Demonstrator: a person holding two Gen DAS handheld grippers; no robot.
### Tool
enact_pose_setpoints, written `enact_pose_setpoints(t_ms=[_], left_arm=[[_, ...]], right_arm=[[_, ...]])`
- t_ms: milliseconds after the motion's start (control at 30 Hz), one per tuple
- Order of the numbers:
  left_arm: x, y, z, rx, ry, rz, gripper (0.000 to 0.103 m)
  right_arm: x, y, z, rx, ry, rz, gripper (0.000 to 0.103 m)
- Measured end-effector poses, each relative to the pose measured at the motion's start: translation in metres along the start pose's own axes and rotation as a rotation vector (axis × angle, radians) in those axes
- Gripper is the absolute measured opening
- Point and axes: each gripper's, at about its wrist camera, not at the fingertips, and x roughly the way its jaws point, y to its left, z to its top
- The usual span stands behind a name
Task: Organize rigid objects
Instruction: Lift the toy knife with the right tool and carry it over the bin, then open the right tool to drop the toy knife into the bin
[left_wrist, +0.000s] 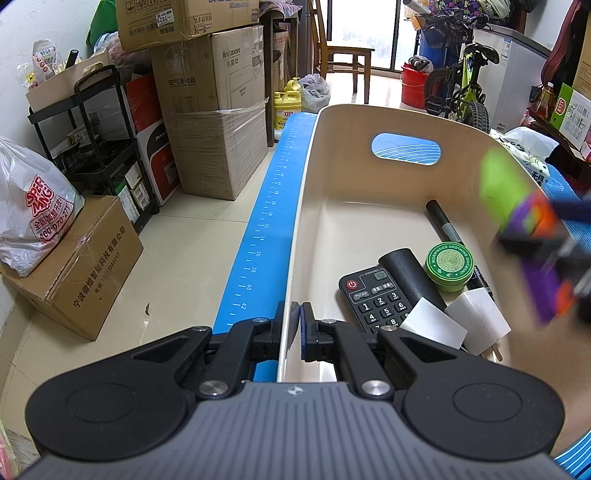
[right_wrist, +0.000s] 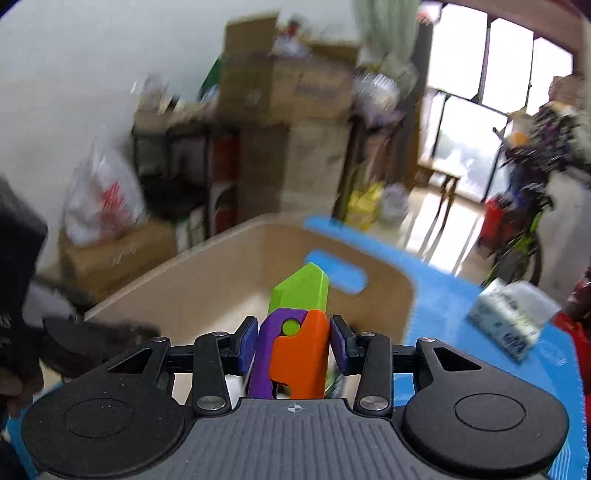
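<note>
Bin on mat, near left wall clamped between left tool pads. In bin, near end: remote leftmost; roll beside it to the right; tin right of roll; pen along right wall, under tin; two cards nearest. Toy in right tool, above bin's right side. Tissue pack on mat, right of bin.
</note>
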Motion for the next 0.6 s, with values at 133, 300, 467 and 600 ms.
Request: enact_pose_setpoints(t_ms=[133,300,467,600], left_arm=[[0.0,0.0,0.0,-0.002,0.0,-0.002,0.006],[0.0,0.0,0.0,-0.002,0.0,-0.001,0.006],[0.0,0.0,0.0,-0.002,0.0,-0.002,0.006],[0.0,0.0,0.0,-0.003,0.0,-0.002,0.006]], right_arm=[[0.025,0.019,-0.006,-0.077,0.148,0.047,0.047],[0.03,0.032,-0.012,-0.119,0.193,0.039,0.047],[0.041,0.036,-0.014,-0.146,0.254,0.035,0.047],[0.046,0.037,-0.018,-0.152,0.271,0.043,0.048]])
